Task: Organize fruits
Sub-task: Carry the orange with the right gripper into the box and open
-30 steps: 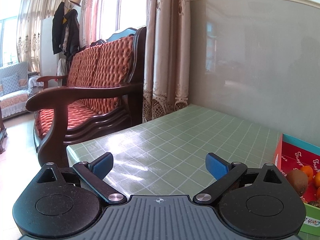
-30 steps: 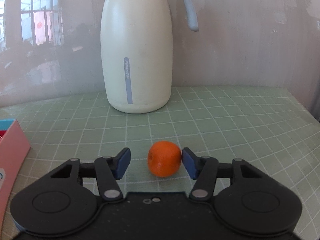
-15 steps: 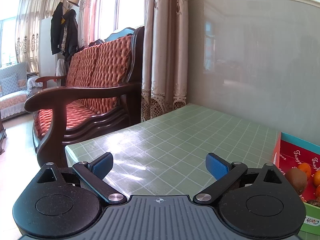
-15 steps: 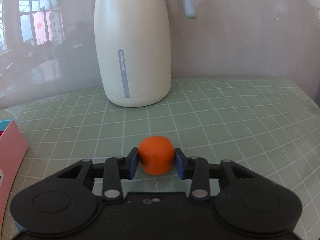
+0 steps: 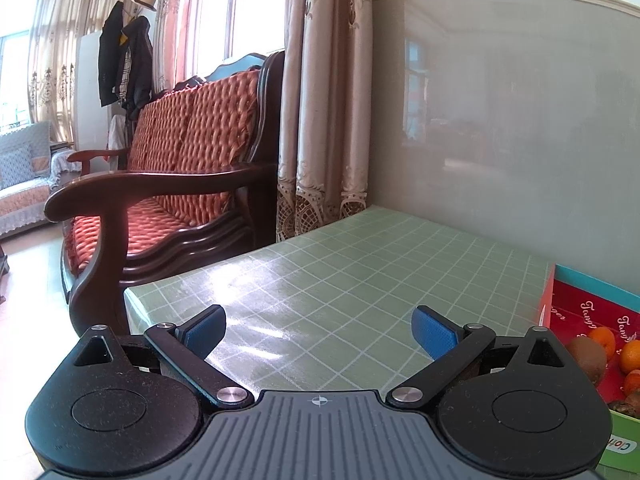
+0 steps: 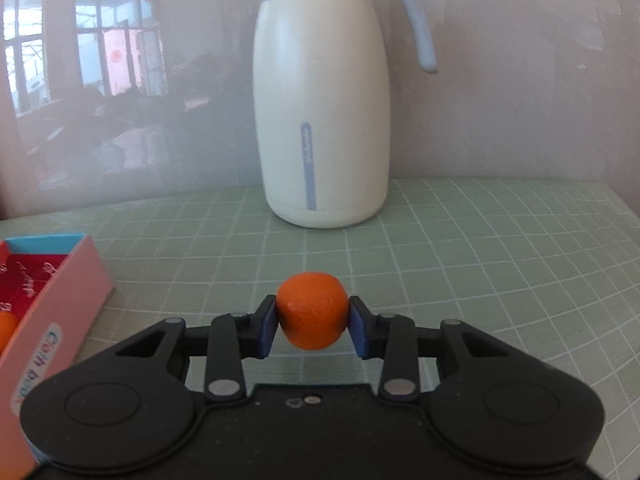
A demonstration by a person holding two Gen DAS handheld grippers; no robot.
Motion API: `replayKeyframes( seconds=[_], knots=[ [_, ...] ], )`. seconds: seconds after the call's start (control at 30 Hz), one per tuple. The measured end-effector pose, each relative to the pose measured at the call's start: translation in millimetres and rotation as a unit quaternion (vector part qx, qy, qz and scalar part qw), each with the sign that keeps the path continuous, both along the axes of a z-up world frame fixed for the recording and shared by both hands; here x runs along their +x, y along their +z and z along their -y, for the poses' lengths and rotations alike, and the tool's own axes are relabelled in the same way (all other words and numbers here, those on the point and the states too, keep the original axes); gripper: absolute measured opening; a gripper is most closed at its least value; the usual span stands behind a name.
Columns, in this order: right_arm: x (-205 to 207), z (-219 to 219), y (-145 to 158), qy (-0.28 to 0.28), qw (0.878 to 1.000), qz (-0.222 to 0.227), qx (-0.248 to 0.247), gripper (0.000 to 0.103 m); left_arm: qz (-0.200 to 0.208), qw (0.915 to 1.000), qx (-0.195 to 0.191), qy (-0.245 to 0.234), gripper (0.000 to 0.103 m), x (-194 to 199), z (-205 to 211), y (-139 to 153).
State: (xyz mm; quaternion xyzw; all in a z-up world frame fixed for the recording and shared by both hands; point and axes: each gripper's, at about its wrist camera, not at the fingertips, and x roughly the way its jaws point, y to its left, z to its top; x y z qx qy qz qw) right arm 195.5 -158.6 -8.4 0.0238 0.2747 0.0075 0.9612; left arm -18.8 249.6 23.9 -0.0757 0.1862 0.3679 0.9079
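1. The green grid-patterned tablecloth-covered table [image 6: 500, 264] is the biggest thing we've got in both wrist views, pushed up against a pale glossy wall.
2. Off its left end we can see a dark wooden sofa with orange quilted cushions [image 5: 188, 160] and some beige lace-edged curtains [image 5: 324, 120] behind it.
3. The tall cream-white thermos jug with a grey-blue lid and handle [image 6: 324, 112] stands upright near the wall, right ahead of our right gripper but well apart from it.
4. The pink cardboard box with a red printed lining and teal inner rim [image 6: 60, 304] sits left of the right gripper. From the left wrist view we see a brown fuzzy kiwi [image 5: 586, 356] and a few small oranges inside it.
5. Our left gripper [image 5: 318, 330] has its blue-padded fingers spread wide with nothing between them, just tablecloth below.
6. Our right gripper [image 6: 312, 326] is clamped on the small round orange tangerine [image 6: 312, 310] — both pads press its sides. It looks lifted a little off the table, between jug and box, though we can't be sure of the gap.
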Motion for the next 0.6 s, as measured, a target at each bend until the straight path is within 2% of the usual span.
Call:
replayKeyframes(
  seconds=[0.3,0.6],
  knots=[
    [-37.3,-48.0,30.1,0.096,0.993,0.062,-0.008,0.035,-0.001,1.0,-0.001,-0.002,0.099,0.0,0.8,0.8],
    [-61.6,-108.0,42.3,0.211,0.973,0.096,-0.021,0.035,-0.006,1.0,0.007,-0.002,0.099,-1.1,3.1,-0.2]
  ],
)
